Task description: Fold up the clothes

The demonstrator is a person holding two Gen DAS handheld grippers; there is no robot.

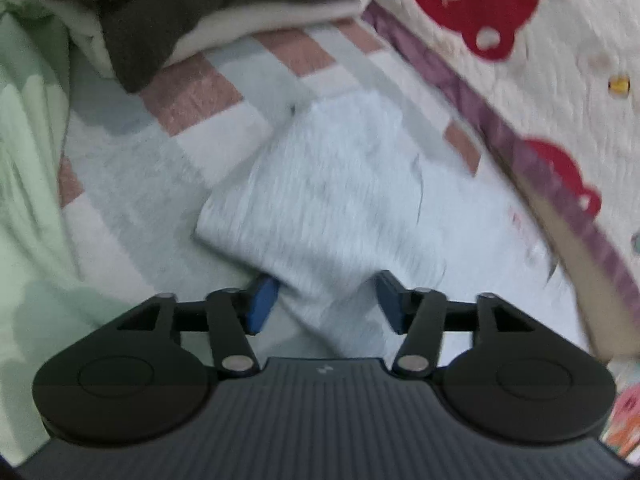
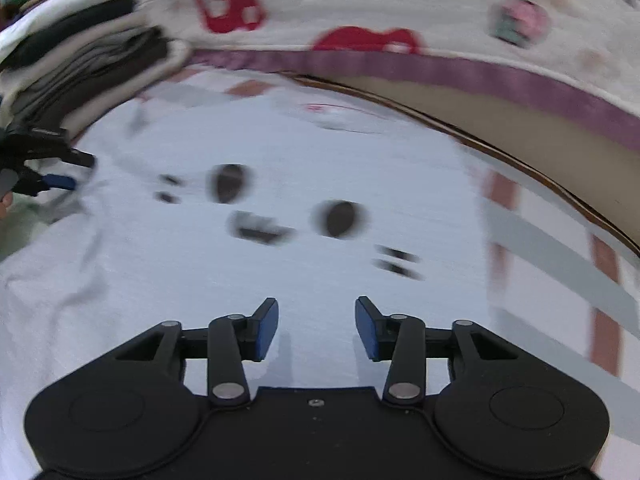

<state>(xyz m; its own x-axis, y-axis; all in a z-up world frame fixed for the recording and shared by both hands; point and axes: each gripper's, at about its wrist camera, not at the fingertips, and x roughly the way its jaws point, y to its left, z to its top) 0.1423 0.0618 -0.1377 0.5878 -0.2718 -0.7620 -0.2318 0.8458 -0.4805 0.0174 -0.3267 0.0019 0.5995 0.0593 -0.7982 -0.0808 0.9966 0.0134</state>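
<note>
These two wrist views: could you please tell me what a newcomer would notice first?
Likely the white T-shirt with a dark cartoon face print, spread flat ahead of the open right gripper. In the left wrist view, a fold of white cloth lies between the left gripper's open fingers; a stack of folded dark and cream clothes sits beyond.

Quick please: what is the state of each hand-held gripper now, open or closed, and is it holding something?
Left hand-held gripper: open, with a fold of the white garment between its fingers, not clamped.
Right hand-held gripper: open, holding nothing, above the white garment.
</note>
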